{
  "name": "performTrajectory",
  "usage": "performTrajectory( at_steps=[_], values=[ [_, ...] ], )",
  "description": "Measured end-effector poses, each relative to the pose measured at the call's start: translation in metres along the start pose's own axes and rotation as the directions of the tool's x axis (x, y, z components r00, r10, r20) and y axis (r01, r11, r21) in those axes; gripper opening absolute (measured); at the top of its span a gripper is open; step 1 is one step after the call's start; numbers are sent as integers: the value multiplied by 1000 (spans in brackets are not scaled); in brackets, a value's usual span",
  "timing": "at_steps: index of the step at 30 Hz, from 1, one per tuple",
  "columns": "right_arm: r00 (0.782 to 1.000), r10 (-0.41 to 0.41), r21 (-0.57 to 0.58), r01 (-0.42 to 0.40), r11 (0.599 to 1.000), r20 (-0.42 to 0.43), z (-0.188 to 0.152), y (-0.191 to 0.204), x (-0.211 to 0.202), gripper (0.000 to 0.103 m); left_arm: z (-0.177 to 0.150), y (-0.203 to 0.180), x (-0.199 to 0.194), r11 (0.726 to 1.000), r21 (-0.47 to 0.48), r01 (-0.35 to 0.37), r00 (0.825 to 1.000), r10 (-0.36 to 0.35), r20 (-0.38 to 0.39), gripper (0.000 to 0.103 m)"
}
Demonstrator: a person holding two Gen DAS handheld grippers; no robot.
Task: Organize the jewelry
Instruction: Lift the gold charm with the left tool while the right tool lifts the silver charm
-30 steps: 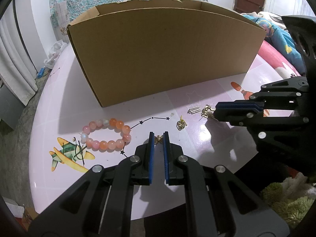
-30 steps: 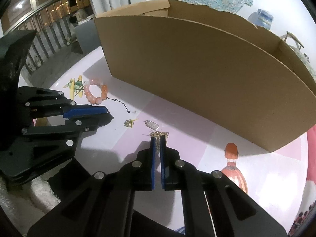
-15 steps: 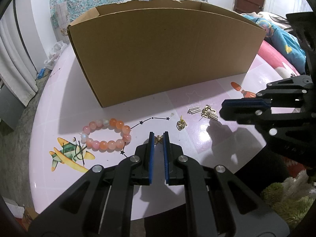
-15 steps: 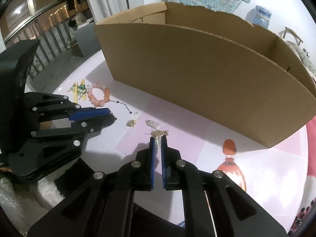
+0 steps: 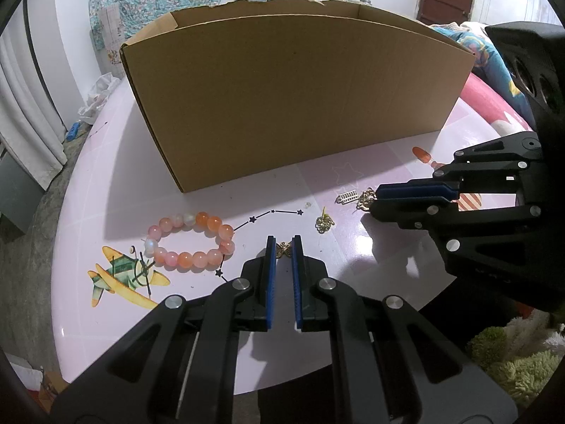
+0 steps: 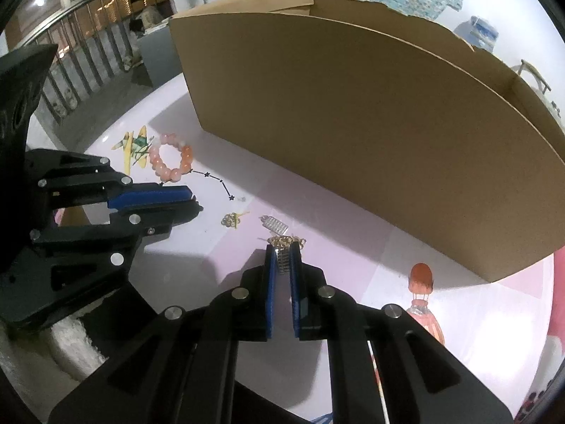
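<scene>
Left wrist view: the left gripper [image 5: 281, 247] is clamped on one gold butterfly charm [image 5: 283, 249] at its tips, low over the pink table [image 5: 106, 190]. On the table lie one bead bracelet [image 5: 192, 235], one small gold earring [image 5: 324, 222] and one silver bar charm [image 5: 348, 197]. One cardboard box [image 5: 293, 99] stands behind them. The right gripper [image 5: 374, 202] reaches in from the right, its tips at a gold piece.

Right wrist view: the right gripper [image 6: 282, 252] is closed on one gold-and-silver earring [image 6: 284, 247]. Just beyond lie the bar charm [image 6: 274, 225] and the gold earring [image 6: 231, 219]; the bracelet [image 6: 171, 160] lies farther left, by the box [image 6: 353, 134]. The left gripper [image 6: 197, 205] is pinched together.
</scene>
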State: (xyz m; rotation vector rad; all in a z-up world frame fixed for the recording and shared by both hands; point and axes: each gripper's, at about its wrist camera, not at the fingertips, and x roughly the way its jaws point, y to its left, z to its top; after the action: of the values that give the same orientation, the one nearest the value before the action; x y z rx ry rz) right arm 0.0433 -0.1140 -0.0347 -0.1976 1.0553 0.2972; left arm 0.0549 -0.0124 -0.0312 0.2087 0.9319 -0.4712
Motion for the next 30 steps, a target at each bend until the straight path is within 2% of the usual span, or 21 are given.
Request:
performTrajectory(
  at_steps=[5, 9, 22, 23, 25, 26, 30],
  values=[
    [1000, -21, -32, 21, 999, -7, 1, 6, 0, 6, 0, 1, 1, 1000, -2, 1, 1000, -1, 2, 8],
    [1000, 0, -2, 0, 1000, 5, 1, 2, -3, 3, 1, 0, 1, 1000, 1, -1, 1000, 1, 4, 8],
    [999, -1, 50, -1, 999, 35, -7, -7, -22, 3, 1, 1, 1, 1000, 7, -5, 1000, 5, 7, 8],
    [999, 0, 52, -1, 999, 36, -6, -7, -22, 4, 2, 2, 1, 1000, 8, -5, 1000, 5, 6, 8],
    [1000, 20, 47, -21, 999, 23, -5, -5, -19, 15, 1, 1, 0, 1000, 9, -5, 1000, 5, 7, 8],
    [1000, 12, 42, -13, 999, 23, -5, -4, -18, 27, 1, 1, 0, 1000, 10, -7, 1000, 7, 7, 8],
    [1000, -2, 11, 2, 1000, 22, -3, 0, -12, 29, 1, 1, 0, 1000, 10, -7, 1000, 6, 7, 8]
  ],
)
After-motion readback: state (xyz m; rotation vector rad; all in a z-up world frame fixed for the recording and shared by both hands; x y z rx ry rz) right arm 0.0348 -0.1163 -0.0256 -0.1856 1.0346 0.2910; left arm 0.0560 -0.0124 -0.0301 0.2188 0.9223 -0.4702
